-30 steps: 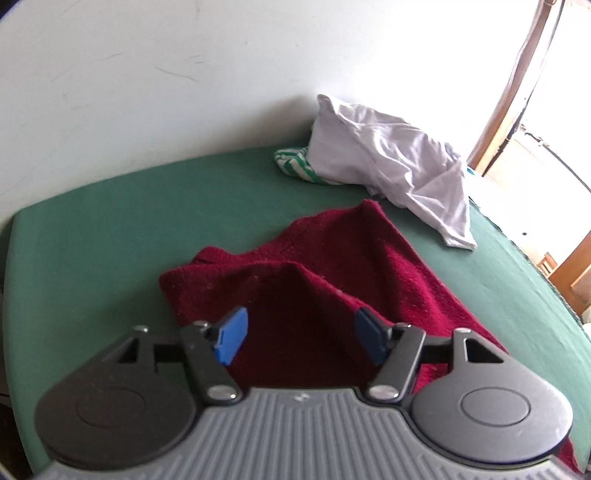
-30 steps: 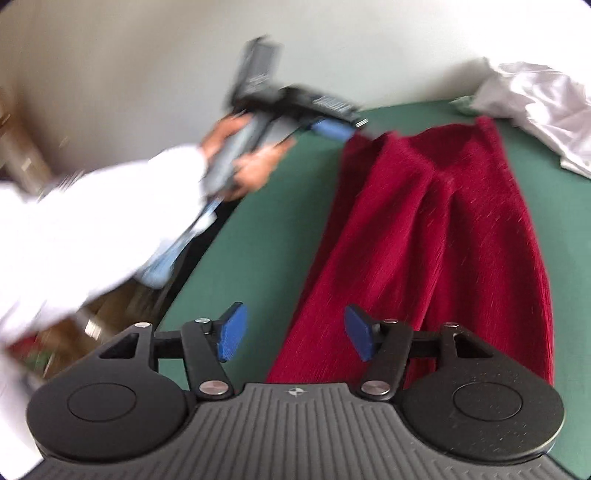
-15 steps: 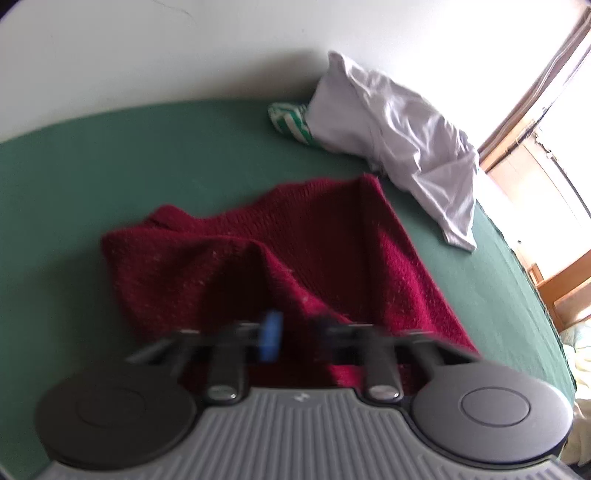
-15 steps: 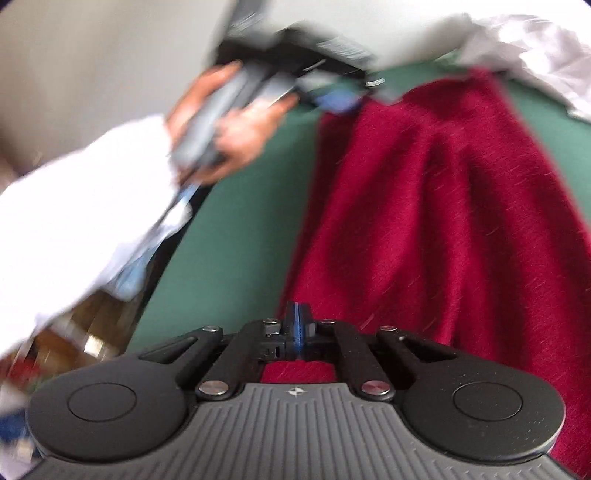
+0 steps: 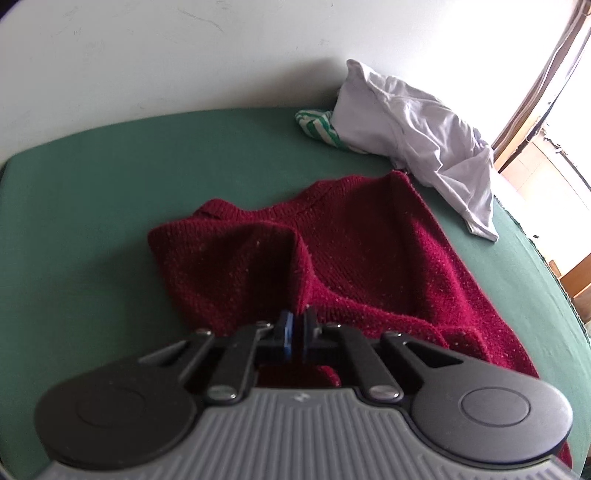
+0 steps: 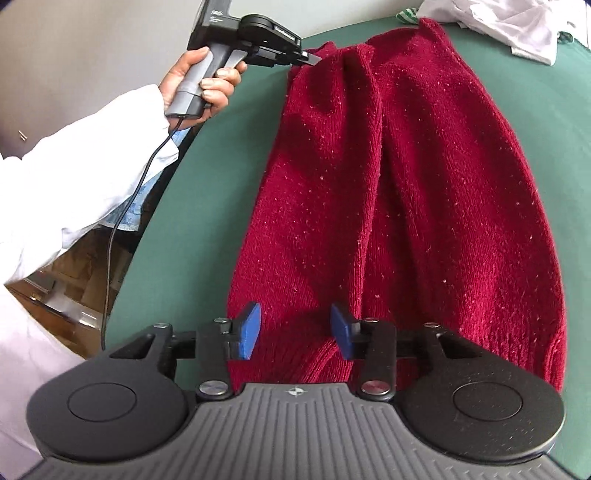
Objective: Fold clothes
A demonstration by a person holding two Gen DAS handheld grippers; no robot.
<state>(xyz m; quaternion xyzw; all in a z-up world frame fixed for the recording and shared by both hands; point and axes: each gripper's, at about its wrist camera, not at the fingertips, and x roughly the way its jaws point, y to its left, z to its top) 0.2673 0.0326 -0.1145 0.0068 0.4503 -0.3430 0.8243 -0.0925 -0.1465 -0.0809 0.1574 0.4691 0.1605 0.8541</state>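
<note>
L gripper (image 5: 295,330) clamped on red sweater (image 5: 369,258), R gripper (image 6: 295,334) jaws opening

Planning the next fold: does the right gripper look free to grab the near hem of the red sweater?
Probably yes: the right gripper has its jaws opening astride the red sweater hem, nothing blocking.

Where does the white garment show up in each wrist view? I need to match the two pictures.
Left wrist view: the white garment lies crumpled at upper right, on the far side of the green table, just beyond the red sweater.
Right wrist view: only part of it shows, cut off at the top right corner.
Shared landmark: the sweater's far corner, which points at the garment in both.
</note>
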